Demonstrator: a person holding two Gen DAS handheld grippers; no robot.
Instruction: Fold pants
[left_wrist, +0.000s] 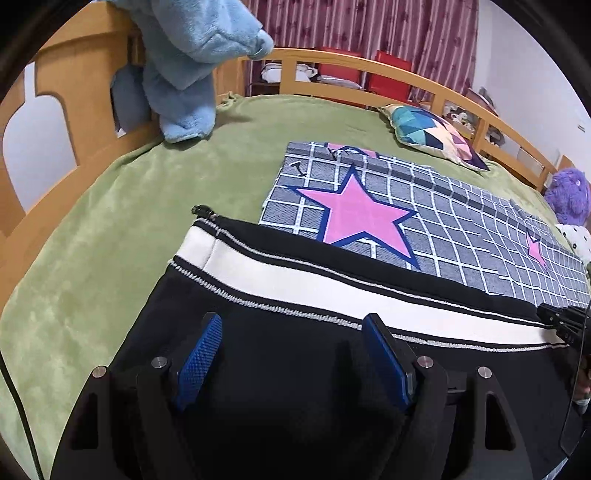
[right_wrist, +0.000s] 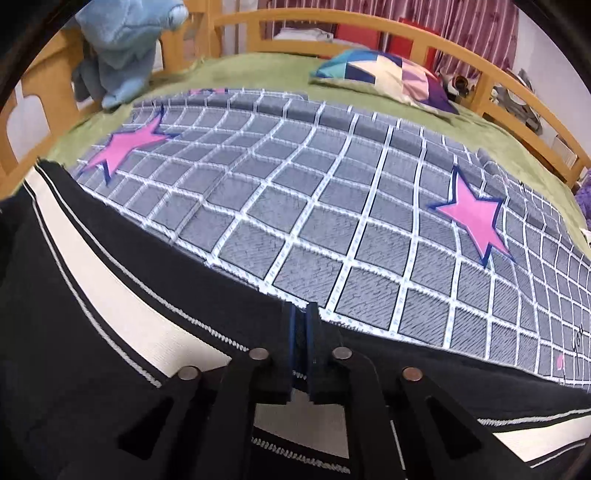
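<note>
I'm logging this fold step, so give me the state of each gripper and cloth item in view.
left gripper: open, over the pants.
right gripper: shut on the pants' far edge.
pants: lying flat, white stripe up.
star-print cloth: spread flat on the green blanket.
patchwork pillow: lying on the blanket.

We see the pants (left_wrist: 295, 288) as matt black knit cloth with a smooth white stripe edged in ribbed stitching. The green blanket (left_wrist: 110, 206) looks soft, velvety plush; the checked sheet (right_wrist: 314, 206) is flat woven cloth with a fine grain. The blue plush (left_wrist: 192, 55) is fuzzy fleece. The bed frame (left_wrist: 332, 59) is smooth, lightly glossy wood. The left gripper (left_wrist: 295, 339) is matt black plastic with textured blue pads and metal pins
</note>
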